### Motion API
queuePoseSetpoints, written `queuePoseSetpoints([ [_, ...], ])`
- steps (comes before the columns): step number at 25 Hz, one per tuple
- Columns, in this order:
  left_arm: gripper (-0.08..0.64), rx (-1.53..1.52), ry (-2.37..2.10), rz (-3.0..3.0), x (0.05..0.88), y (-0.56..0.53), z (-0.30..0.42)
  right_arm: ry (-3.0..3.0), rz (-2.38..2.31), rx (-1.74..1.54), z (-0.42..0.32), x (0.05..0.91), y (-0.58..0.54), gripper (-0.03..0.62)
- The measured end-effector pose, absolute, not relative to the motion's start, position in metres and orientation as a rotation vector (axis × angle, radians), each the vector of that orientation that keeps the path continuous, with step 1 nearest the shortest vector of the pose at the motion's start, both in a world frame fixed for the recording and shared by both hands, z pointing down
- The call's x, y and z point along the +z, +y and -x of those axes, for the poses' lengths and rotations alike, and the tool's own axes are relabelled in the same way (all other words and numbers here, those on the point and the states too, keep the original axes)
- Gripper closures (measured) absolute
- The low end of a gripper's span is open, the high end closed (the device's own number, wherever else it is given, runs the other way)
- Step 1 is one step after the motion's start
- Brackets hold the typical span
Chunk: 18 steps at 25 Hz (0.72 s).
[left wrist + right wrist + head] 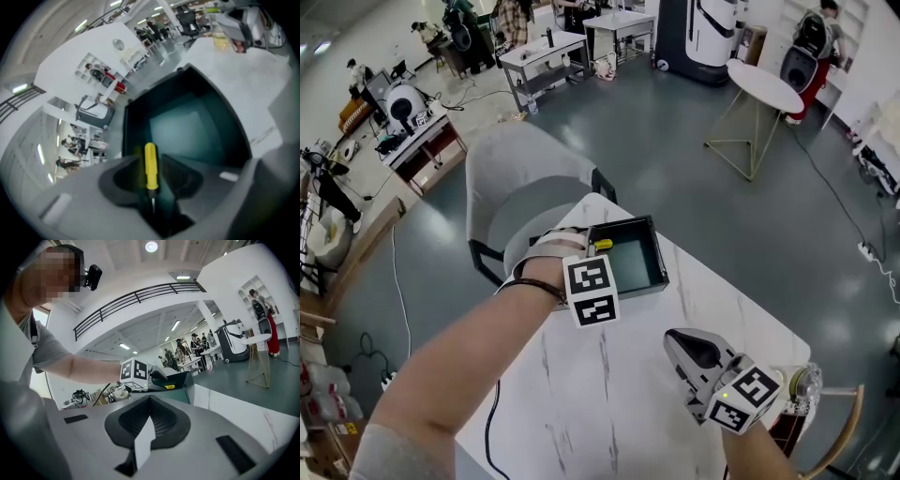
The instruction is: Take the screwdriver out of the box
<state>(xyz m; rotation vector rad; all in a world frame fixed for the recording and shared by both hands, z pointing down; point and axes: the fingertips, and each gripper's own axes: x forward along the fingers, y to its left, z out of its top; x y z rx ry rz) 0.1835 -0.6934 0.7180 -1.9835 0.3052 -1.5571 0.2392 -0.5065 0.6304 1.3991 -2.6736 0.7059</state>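
screwdriver (pixel 150 165) tip obscured, left claw (pixel 148 161) blurred

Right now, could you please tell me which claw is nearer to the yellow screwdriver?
Left. The left claw is at the box, its open jaws on either side of the screwdriver. The right claw is over the white table, well apart from the box.

Bright, even light from ceiling lamps (pixel 151 246) at 12 o'clock; white worktop (pixel 609 394) shows mild glare w/ soft shadows. Both gripper views fisheye-warped, dark vignette at corners. Left gripper view motion-blurred, box (pixel 133 131) interior soft; head view sharp.
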Motion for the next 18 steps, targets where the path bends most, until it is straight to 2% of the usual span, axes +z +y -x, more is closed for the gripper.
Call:
queuePoseSetpoints([
  [6, 0.407, -1.624, 0.331, 1.972, 0.728, -0.703, -0.181, -2.679, -1.405, 0.737, -0.243, 0.633, -0.505, 0.593],
  [8, 0.438, -1.649, 0.345, 2.000, 0.734, -0.703, -0.178, -2.683, -1.399, 0.739, -0.242, 0.635, -0.503, 0.593],
  [10, 0.503, -1.661, 0.369, 2.027, 0.738, -0.704, -0.176, -2.687, -1.397, 0.742, -0.242, 0.637, -0.501, 0.594],
  [18, 0.511, -1.711, 0.369, 2.089, 0.737, -0.706, -0.177, -2.685, -1.385, 0.786, -0.238, 0.645, -0.495, 0.594],
])
